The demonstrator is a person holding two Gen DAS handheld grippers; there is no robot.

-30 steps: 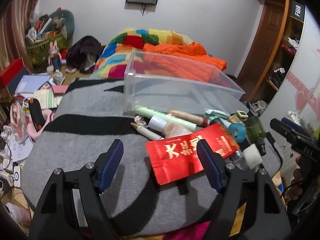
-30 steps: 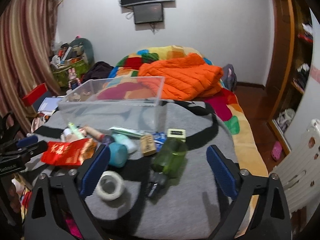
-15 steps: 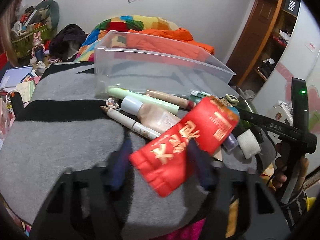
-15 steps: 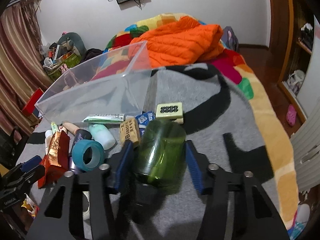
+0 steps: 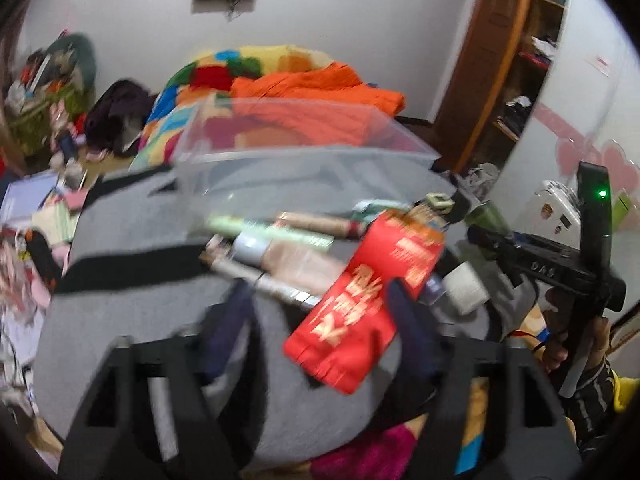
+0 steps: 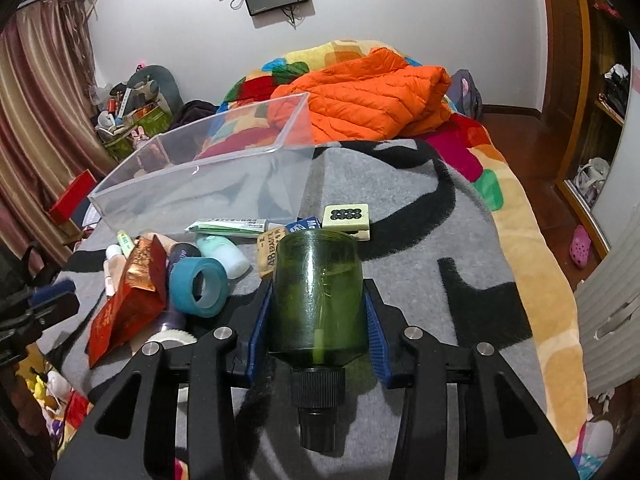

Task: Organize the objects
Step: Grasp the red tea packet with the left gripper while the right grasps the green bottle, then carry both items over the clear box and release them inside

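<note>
Both grippers black w/ blue pads (image 6: 375, 322), silver screws (image 6: 411, 332); sleeve (image 5: 596, 388) prob. dark striped.

Left tongs (image 5: 316, 308): angled downward, blue pads spread apart, just been opening; red packet's corner between the pads, no squeeze visible, view blurred.
Right tongs (image 6: 318, 312): angled downward, pads pressed on both sides of green bottle (image 6: 318, 292), cap toward the camera.
Right hand (image 5: 576, 344): wrapped around the handle.

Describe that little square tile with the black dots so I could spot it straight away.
Find the clear plastic bin on the grey blanket. Just off its near right corner lies the cream tile, the only piece there with black dots.
</note>
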